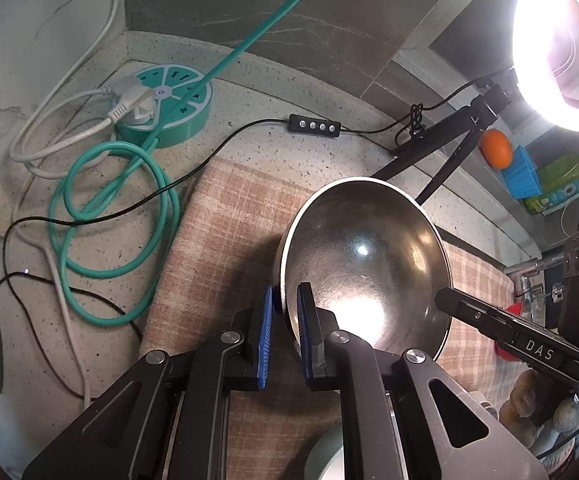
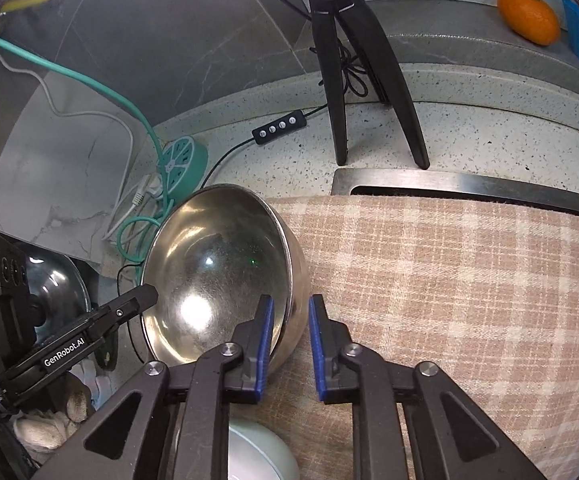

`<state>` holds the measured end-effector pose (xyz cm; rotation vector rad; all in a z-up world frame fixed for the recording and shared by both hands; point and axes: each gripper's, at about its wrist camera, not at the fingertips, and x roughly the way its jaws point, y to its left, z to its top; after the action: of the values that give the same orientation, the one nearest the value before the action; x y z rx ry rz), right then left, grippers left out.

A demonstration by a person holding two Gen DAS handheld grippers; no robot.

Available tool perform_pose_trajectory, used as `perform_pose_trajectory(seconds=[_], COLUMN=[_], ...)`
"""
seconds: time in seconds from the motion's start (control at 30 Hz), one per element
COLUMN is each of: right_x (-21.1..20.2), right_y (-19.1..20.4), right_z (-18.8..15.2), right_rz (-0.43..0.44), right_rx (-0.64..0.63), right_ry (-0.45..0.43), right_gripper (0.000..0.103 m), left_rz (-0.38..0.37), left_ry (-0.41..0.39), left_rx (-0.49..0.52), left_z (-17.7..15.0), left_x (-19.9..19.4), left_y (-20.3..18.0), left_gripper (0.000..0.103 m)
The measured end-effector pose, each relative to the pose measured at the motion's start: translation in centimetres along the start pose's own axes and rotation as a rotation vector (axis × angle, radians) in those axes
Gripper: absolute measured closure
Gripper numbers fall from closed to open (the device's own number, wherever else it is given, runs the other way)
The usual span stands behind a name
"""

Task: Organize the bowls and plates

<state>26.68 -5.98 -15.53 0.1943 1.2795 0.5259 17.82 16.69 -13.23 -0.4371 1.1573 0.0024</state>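
A shiny steel bowl (image 1: 365, 256) (image 2: 213, 264) is over a checked beige cloth (image 1: 229, 240) (image 2: 449, 280). My left gripper (image 1: 286, 292) is shut on the bowl's near left rim, one blue pad inside and one outside. My right gripper (image 2: 291, 300) is shut on the opposite rim in the same way. Each gripper's black finger shows in the other's view: the right finger (image 1: 489, 320) and the left finger (image 2: 129, 304). A pale bowl (image 1: 325, 460) (image 2: 257, 452) lies partly hidden beneath the grippers at the bottom edge.
A round teal power strip (image 1: 169, 100) with coiled cables sits at the back left. A black tripod (image 2: 369, 80) with a bright ring light (image 1: 557, 40) stands behind. An orange (image 2: 529, 16) rests on the ledge. A metal sink rim (image 2: 449, 184) borders the cloth.
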Motion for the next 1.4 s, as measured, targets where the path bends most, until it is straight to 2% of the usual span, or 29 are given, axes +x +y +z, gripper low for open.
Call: perform_pose_trajectory(seconds=[0.33, 0.7, 0.97, 1.4], right_x=[0.0, -3.0, -6.0, -9.9], right_y=[0.7, 0.6, -0.5, -5.6], right_z=[-0.1, -1.3, -2.5, -6.5], right_rz=[-0.031, -0.037, -0.042, -0.089], right_rx=[-0.021, -0.022, 0.004, 0.131], right_ry=[0.002, -0.019, -0.058, -0.133], right_gripper=[0.093, 0.093, 0.093, 0.092], left_rz=[0.022, -0.013, -0.030, -0.040], left_ry=[0.003, -0.003, -0.005, 0.046], left_rx=[0.015, 0.035, 0.100, 0.256], left_z=[-0.4, -1.0, -1.5, -2.9], left_x=[0.1, -1.3, -1.9, -0.2], left_y=[-0.4, -1.9, -4.9, -11.5], left_gripper=[0.093, 0.093, 0.093, 0.093])
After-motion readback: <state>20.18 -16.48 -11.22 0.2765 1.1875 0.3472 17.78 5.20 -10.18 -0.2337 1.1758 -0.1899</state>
